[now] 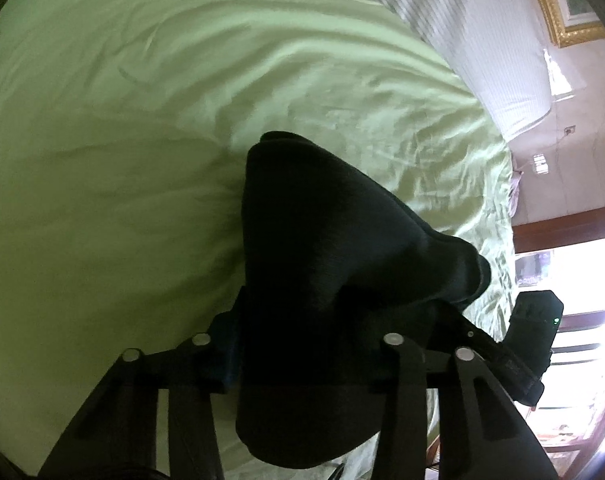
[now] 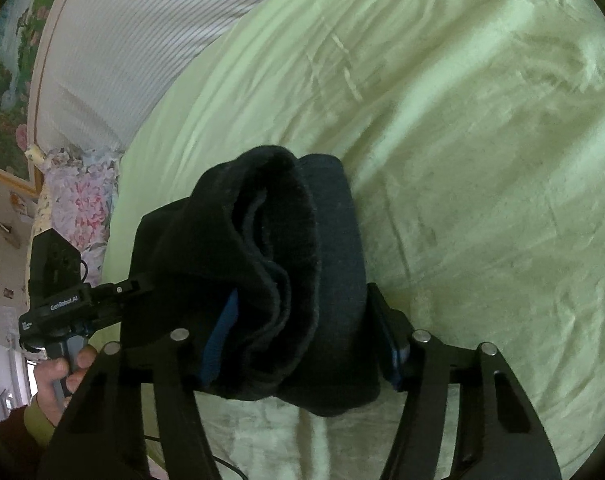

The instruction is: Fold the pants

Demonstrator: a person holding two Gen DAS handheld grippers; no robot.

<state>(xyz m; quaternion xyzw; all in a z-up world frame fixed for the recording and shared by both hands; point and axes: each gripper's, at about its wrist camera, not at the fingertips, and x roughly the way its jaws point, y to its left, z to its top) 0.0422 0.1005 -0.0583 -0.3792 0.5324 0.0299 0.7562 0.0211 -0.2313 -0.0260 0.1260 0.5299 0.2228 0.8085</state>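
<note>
The black pants [image 1: 322, 240] are bunched into a thick fold that stands up from the pale green bed sheet [image 1: 122, 140]. My left gripper [image 1: 310, 344] is shut on one end of the fold, and the cloth hides its fingertips. In the right wrist view the pants [image 2: 270, 240] show rolled layers with a fleecy inner side. My right gripper [image 2: 306, 344] holds them with a blue pad [image 2: 218, 340] pressed on each side. The left gripper's body [image 2: 54, 300] appears at the left with a hand [image 2: 58, 376] on its handle. The right gripper's body [image 1: 530, 344] shows at the right.
The green bed sheet [image 2: 482, 160] spreads wrinkled ahead of both grippers. A white striped quilt [image 2: 122, 40] lies along the bed's far side, also seen as the striped quilt [image 1: 482, 40]. A floral pillow [image 2: 82, 208] sits beside it. A gold picture frame [image 1: 562, 8] hangs on the wall.
</note>
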